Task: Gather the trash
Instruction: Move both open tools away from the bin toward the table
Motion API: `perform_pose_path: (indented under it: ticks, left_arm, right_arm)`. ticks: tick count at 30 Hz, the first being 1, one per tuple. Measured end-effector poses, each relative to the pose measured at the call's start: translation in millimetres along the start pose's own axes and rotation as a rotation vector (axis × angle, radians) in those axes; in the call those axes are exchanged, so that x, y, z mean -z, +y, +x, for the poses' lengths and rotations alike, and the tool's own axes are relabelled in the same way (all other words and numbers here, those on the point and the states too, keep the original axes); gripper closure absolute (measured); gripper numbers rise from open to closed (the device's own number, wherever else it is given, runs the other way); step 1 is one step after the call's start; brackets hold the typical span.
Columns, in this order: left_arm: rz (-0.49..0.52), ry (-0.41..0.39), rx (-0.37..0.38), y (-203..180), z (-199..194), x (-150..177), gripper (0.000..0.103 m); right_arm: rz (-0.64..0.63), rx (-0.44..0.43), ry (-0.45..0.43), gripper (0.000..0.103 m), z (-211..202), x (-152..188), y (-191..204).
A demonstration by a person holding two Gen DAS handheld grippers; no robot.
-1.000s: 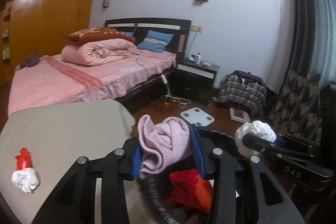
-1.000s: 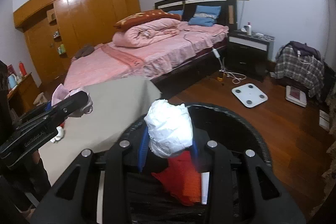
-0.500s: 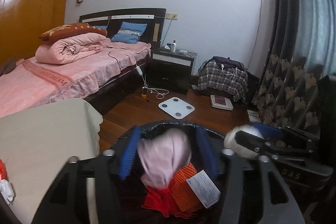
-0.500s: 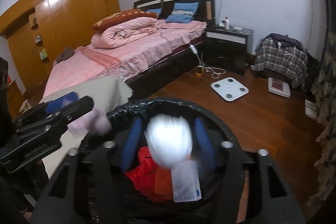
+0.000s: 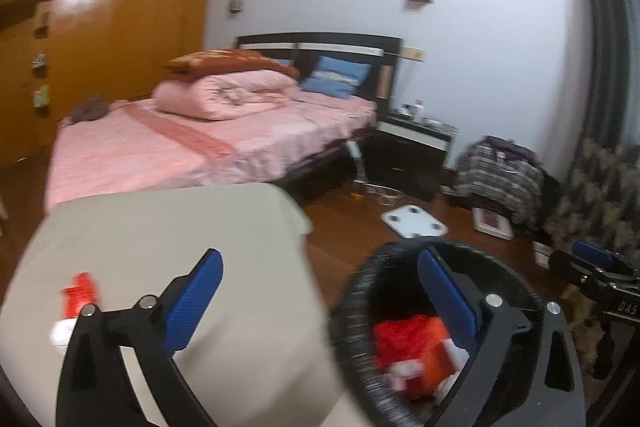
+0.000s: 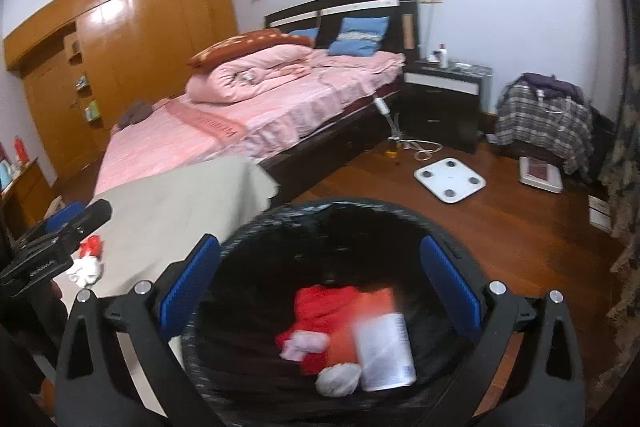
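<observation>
Both grippers just let go. Right gripper (image 6: 320,291): jaws opening, blue pads spread wide, nothing between them; it hangs over the round black woven bin (image 6: 256,227), lower centre of right wrist view. A sec ago it pinched a white crumpled paper wad; now a whitish wad (image 6: 338,379) lies at bin bottom, next to a white printed pack (image 6: 384,351) and red/orange crumpled wrappers (image 6: 324,311). A small pink cloth scrap (image 6: 304,343) sits on the red stuff, prob the pink piece the left one held before.

Left gripper (image 5: 320,295): jaws also opening, fingers wide, empty. View has swung left since half a sec ago: bin rim (image 5: 360,279) now lower right, beige cloth-covered table (image 5: 168,227) fills lower left.

Meaning: two items dumped, drop step done. Still left: red-and-white crumpled wrapper (image 5: 76,307) on the table, lower left of left view, just beside the left finger (image 5: 196,295), not touched. Likely next pick for left.
</observation>
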State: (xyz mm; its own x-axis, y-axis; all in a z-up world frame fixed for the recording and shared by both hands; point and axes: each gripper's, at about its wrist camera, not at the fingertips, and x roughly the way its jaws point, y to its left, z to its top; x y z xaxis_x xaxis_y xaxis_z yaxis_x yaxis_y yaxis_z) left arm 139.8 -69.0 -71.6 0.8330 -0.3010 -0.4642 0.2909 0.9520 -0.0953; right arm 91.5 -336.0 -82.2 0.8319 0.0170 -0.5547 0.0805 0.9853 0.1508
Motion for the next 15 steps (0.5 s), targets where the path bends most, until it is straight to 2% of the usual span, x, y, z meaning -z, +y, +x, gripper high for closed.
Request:
perform_pose_path:
  ticks: [6,15]
  left_arm:
    - [-0.046,-0.004,-0.147,68.0,-32.4,11.4,0.006]
    - [-0.099,0.004,-0.321,151.7,-67.6,37.6,0.006]
  right_arm:
    - [-0.067,-0.096,0.039,0.005,22.1,0.3,64.4]
    - [-0.153,-0.214,0.072,0.005,50.0,2.9,156.3]
